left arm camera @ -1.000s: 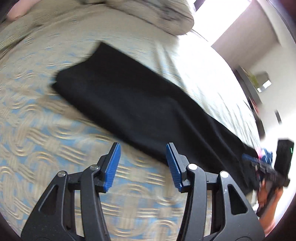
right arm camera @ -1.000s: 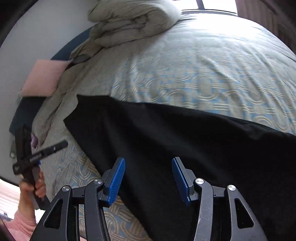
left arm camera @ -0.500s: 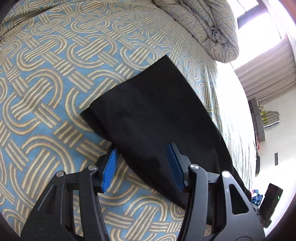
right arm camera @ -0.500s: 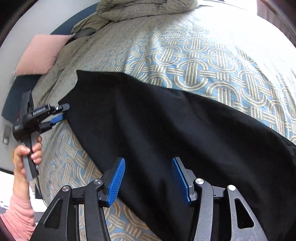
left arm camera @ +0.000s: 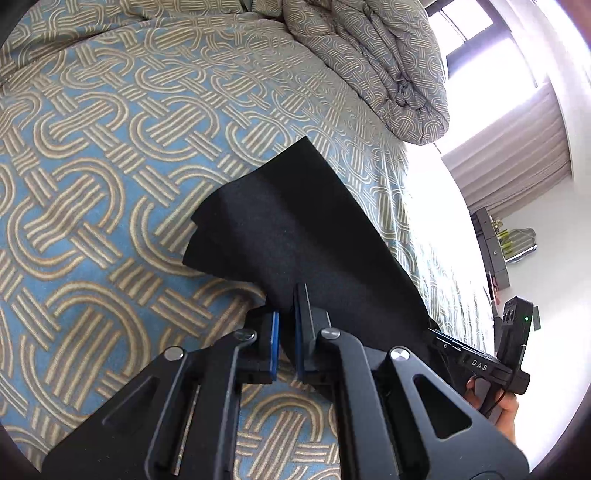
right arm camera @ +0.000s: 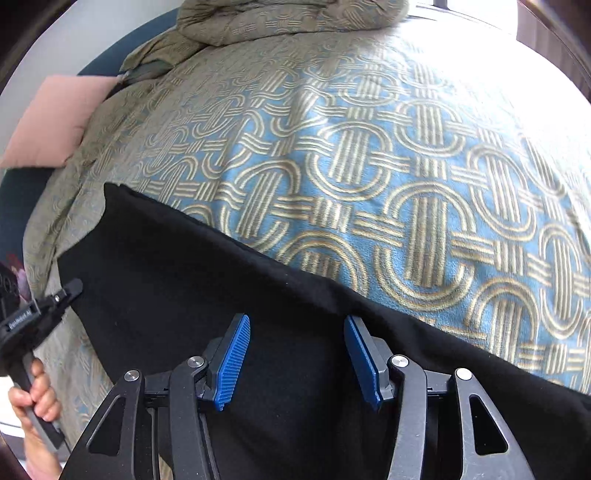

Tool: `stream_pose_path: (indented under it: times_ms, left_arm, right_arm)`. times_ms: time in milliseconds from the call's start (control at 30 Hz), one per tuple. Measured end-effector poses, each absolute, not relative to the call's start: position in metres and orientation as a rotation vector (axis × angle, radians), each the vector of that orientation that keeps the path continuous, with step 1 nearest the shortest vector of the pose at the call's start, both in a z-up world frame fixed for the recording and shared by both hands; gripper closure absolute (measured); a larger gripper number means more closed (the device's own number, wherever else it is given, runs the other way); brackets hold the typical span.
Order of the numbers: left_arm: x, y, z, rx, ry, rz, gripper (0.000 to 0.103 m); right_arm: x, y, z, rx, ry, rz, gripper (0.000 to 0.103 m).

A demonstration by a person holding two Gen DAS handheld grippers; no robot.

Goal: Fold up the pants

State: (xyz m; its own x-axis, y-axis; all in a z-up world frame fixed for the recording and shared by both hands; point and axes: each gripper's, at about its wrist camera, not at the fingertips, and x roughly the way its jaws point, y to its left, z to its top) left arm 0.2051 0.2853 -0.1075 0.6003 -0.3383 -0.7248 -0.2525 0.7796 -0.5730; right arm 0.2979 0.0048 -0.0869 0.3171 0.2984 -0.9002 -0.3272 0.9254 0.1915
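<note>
Black pants (left arm camera: 295, 236) on patterned bedspread (left arm camera: 92, 166); rumpled duvet (left arm camera: 376, 55) beyond

Pants (right arm camera: 192, 280) flat on bedspread (right arm camera: 406, 177), bundled duvet (right arm camera: 288, 18) behind.

Bedspread (right arm camera: 424, 177) beyond the far edge of the black pants (right arm camera: 229, 280): flat, bare, open for passage across its middle. Obstacles: bunched duvet (left arm camera: 373, 62) heaped at the head end, pink pillow (right arm camera: 51, 122) at the bed's far left corner in the right wrist view. Left gripper (left arm camera: 286, 332) occupies the near pants edge; right gripper (right arm camera: 295, 362) hangs above the cloth, jaws apart.
</note>
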Motion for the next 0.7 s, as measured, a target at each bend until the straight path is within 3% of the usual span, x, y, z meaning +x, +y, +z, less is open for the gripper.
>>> stream_pose_path:
  times_ms: [133, 333, 433, 500, 533, 567, 700]
  left_arm:
    - [0.215, 0.285, -0.110, -0.684, 0.969, -0.046, 0.094]
    - [0.215, 0.294, -0.124, -0.751, 0.993, 0.025, 0.075]
    - [0.215, 0.301, -0.128, -0.825, 0.989, 0.021, 0.072]
    - [0.217, 0.303, -0.127, -0.828, 0.983, 0.025, 0.072]
    - [0.219, 0.302, -0.126, -0.817, 0.982, 0.027, 0.079]
    - [0.219, 0.301, -0.125, -0.805, 0.981, 0.031, 0.094]
    - [0.221, 0.294, -0.112, -0.769, 0.949, 0.014, 0.095]
  right_arm:
    - [0.298, 0.002, -0.092, 0.006, 1.174, 0.413, 0.048]
    - [0.307, 0.001, -0.080, 0.063, 1.156, 0.391, 0.048]
    - [0.292, -0.005, -0.070, 0.095, 1.134, 0.424, 0.048]
    - [0.283, -0.009, -0.065, 0.110, 1.130, 0.446, 0.048]
    - [0.276, -0.015, -0.063, 0.116, 1.130, 0.457, 0.048]
    - [0.272, -0.017, -0.062, 0.120, 1.133, 0.463, 0.048]
    - [0.256, -0.026, -0.064, 0.139, 1.172, 0.479, 0.048]
